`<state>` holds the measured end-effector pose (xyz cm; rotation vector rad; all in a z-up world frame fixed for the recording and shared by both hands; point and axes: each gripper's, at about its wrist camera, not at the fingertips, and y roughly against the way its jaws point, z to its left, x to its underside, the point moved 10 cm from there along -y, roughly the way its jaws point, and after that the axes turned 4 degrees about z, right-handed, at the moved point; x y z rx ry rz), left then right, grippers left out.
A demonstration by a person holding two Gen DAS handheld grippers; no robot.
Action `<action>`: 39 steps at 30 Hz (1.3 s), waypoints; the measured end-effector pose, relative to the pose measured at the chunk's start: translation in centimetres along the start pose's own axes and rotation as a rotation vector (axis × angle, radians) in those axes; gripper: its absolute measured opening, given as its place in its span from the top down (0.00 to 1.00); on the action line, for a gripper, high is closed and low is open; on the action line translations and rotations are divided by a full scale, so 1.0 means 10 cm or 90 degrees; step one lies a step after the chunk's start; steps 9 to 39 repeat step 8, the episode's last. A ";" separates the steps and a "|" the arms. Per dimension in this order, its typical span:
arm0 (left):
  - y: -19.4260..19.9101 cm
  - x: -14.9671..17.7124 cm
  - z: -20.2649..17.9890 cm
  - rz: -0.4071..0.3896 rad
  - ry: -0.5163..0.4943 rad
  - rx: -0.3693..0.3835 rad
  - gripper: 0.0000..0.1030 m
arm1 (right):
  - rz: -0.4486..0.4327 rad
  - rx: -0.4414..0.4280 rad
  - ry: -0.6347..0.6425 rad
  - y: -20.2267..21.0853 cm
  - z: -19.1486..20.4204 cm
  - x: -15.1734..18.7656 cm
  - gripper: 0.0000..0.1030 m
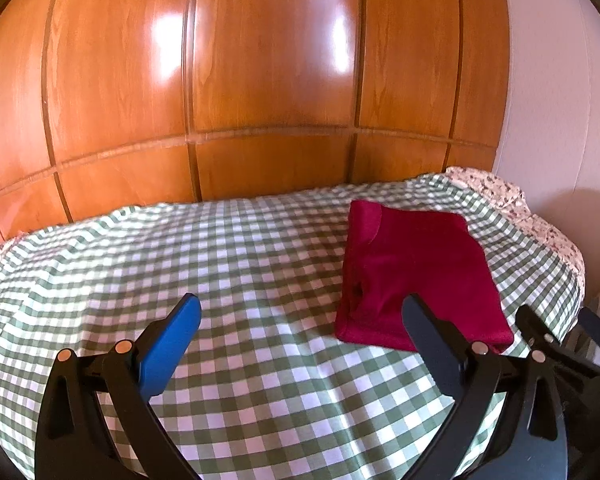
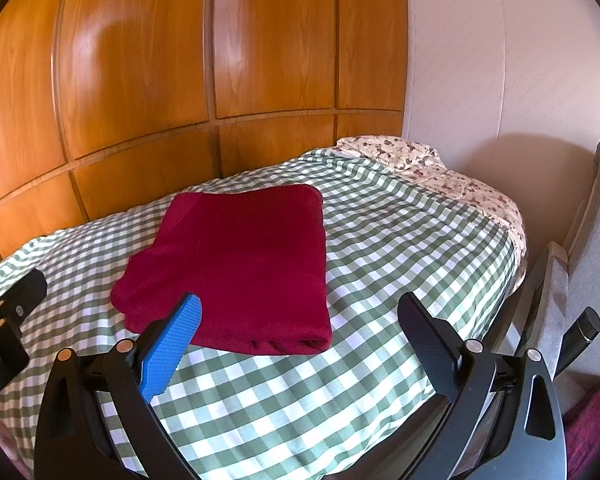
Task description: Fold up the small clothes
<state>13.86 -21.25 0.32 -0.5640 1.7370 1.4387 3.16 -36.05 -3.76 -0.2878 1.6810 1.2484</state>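
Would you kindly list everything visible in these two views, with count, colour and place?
Folded garment: one, dark red, lying flat on the bed, ahead of both tools.
Checked cover: one, green and white, spread over the bed.
Floral sheet: one, white with small dark red flowers, showing at the bed's far right end.
Wood panelling: orange-brown, glossy, behind the bed.
Wall: pale, right of the panelling.
Grey upholstered furniture: one, beside the bed at far right.
Left tool: one, black with a blue pad, open, holding nothing.
Right tool: one, black with a blue pad, open, holding nothing.
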 end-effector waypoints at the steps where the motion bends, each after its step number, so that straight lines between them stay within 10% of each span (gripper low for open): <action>1: -0.03 0.02 0.01 0.008 0.004 0.000 0.03 | 0.000 0.000 -0.005 -0.02 -0.04 -0.03 0.05; 8: -0.25 0.17 0.18 0.052 0.031 -0.017 0.03 | 0.032 0.043 -0.105 -0.55 -0.78 -0.34 0.04; 39: -0.25 0.17 0.18 0.052 0.031 -0.017 0.03 | 0.032 0.043 -0.105 -0.55 -0.78 -0.34 0.04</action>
